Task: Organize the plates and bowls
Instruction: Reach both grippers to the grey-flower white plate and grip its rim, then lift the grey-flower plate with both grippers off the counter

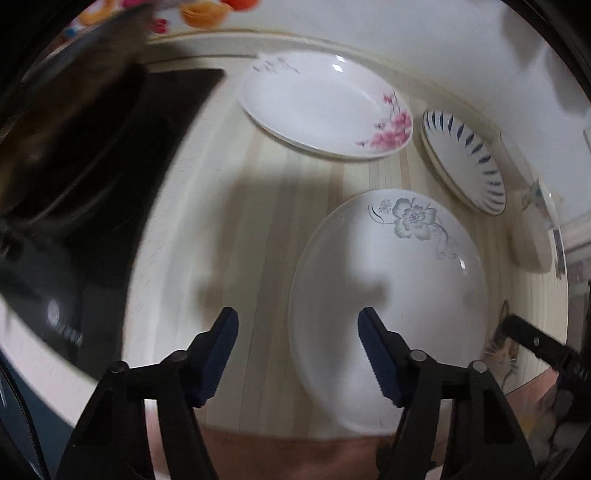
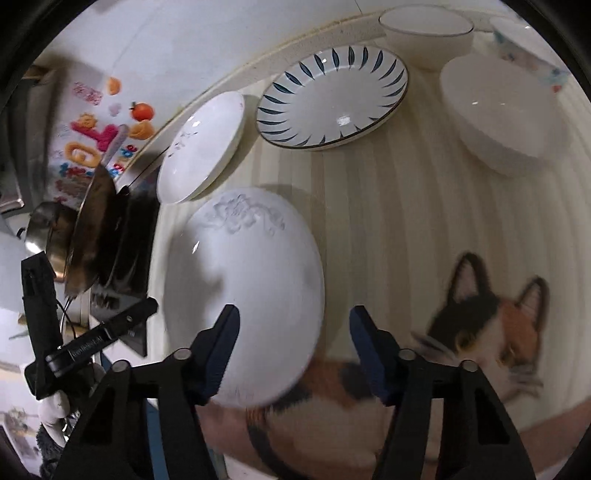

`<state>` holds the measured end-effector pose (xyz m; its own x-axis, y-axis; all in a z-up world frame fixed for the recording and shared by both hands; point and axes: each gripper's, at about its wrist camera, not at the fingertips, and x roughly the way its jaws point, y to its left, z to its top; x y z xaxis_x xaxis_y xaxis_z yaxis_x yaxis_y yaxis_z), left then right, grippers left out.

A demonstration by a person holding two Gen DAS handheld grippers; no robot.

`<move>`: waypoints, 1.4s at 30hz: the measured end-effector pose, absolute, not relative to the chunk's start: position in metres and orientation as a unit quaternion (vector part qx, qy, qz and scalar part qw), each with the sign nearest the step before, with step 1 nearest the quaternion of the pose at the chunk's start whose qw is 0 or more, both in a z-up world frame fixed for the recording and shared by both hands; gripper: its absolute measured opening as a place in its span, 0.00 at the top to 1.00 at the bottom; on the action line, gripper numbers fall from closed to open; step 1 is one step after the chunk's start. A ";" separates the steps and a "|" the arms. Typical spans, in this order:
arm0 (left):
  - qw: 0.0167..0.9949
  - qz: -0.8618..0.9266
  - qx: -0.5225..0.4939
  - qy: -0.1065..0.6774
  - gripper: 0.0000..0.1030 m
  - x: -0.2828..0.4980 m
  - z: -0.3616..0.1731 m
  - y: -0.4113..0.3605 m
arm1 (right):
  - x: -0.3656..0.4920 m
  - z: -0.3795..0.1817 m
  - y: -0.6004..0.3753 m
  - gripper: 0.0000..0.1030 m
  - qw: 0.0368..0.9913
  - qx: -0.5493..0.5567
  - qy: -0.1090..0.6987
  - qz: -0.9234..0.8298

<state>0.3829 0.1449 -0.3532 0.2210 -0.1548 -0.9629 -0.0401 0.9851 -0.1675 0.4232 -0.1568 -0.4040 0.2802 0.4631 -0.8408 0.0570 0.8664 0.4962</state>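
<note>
A white plate with a grey flower [image 1: 391, 280] lies nearest on the striped table; it also shows in the right wrist view [image 2: 247, 288]. Behind it lie a pink-blossom plate [image 1: 321, 103] [image 2: 203, 147] and a blue-dash plate [image 1: 465, 158] [image 2: 332, 96]. A white bowl [image 2: 502, 114] and a deeper bowl [image 2: 424, 33] stand at the far right. My left gripper [image 1: 298, 325] is open and empty, above the grey-flower plate's left edge. My right gripper [image 2: 294, 325] is open and empty, above that plate's right edge.
A black cooktop [image 1: 110, 192] with a dark wok [image 2: 96, 229] sits left of the plates. A cat picture [image 2: 491, 325] is printed on the table cover at the near right. A wall [image 2: 184, 40] with colourful stickers runs behind the table.
</note>
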 end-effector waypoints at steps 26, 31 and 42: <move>0.760 -0.100 -0.079 0.637 0.73 0.407 -0.372 0.129 | 0.441 -0.431 -0.167 0.84 0.748 0.252 0.604 0.109; 0.767 -0.111 -0.074 0.627 0.73 0.400 -0.357 0.109 | 0.432 -0.419 -0.189 0.84 0.757 0.251 0.595 0.104; 0.769 -0.127 -0.071 0.623 0.73 0.378 -0.353 0.041 | 0.394 -0.407 -0.259 0.84 0.760 0.254 0.590 0.095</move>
